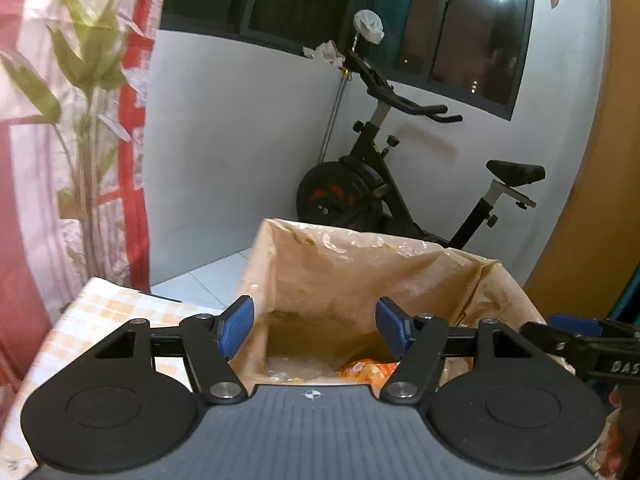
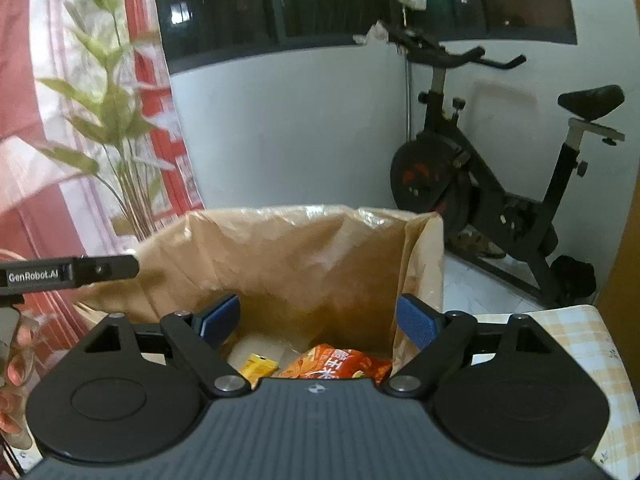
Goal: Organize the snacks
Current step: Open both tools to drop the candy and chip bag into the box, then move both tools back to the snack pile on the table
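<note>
An open brown paper bag (image 1: 360, 272) with a clear liner stands on the table, also in the right wrist view (image 2: 304, 256). Inside lie an orange snack packet (image 2: 340, 364), seen partly in the left wrist view (image 1: 368, 372), and a small yellow packet (image 2: 258, 366). My left gripper (image 1: 316, 324) is open and empty over the bag's mouth. My right gripper (image 2: 318, 320) is open and empty over the bag too. The right gripper shows at the right edge of the left wrist view (image 1: 580, 340); the left gripper shows at the left of the right wrist view (image 2: 68, 272).
The table has a yellow checked cloth (image 1: 100, 312), also in the right wrist view (image 2: 576, 340). A black exercise bike (image 2: 500, 168) stands on the tiled floor behind the bag. A leafy plant (image 2: 116, 120) and red curtain (image 1: 24, 160) are at the left.
</note>
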Demonstrator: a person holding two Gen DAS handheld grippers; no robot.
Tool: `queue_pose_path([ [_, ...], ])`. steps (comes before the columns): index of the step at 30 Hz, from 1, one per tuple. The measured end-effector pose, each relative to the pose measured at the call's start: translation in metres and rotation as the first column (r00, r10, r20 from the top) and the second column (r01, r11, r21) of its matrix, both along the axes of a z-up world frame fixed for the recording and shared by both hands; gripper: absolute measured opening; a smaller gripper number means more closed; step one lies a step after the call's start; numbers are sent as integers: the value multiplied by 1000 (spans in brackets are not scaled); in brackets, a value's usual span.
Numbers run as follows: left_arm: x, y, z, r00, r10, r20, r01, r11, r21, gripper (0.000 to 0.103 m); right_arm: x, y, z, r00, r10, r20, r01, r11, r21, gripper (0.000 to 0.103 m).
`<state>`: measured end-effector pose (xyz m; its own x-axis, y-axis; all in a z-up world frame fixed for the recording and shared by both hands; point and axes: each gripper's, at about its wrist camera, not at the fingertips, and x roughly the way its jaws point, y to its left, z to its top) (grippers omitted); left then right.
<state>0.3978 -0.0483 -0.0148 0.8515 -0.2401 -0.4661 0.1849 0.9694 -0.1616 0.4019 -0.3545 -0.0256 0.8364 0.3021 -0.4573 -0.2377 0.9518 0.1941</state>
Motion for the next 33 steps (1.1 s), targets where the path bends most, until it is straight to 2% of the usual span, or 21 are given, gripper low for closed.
queue_pose_path([
  [2, -13, 11, 8, 1000, 11, 13, -11, 1000, -4, 70, -15, -2, 6, 1000, -7, 18, 6, 1000, 26, 89],
  [4, -28, 22, 16, 999, 13, 32, -13, 1000, -1, 70, -33, -7, 11, 999, -10, 34, 7, 997, 79, 99],
  [6, -45, 32, 21, 999, 20, 45, -21, 1000, 10, 70, -52, -10, 14, 998, -37, 55, 30, 991, 127, 101],
  [12, -88, 60, 20, 998, 52, 45, -54, 998, 38, 71, -105, -9, 15, 987, -107, 121, 86, 981, 173, 103],
  [18, -120, 73, 0, 998, 58, 29, -59, 997, 57, 72, -143, -1, 3, 991, -111, 78, 94, 977, 194, 103],
  [20, -128, 72, -7, 998, 62, 33, -63, 996, 59, 74, -154, 3, -3, 987, -135, 91, 117, 976, 186, 103],
  [25, -143, 68, -29, 998, 58, 26, -58, 998, 2, 74, -179, 19, -25, 982, -143, 123, 130, 986, 104, 103],
  [30, -148, 61, -49, 997, 72, -4, -73, 997, -26, 74, -188, 29, -57, 996, -78, 38, 74, 992, 107, 103],
  [33, -150, 59, -58, 997, 70, -24, -71, 997, -36, 74, -190, 36, -73, 999, -50, -9, 50, 996, 78, 103],
])
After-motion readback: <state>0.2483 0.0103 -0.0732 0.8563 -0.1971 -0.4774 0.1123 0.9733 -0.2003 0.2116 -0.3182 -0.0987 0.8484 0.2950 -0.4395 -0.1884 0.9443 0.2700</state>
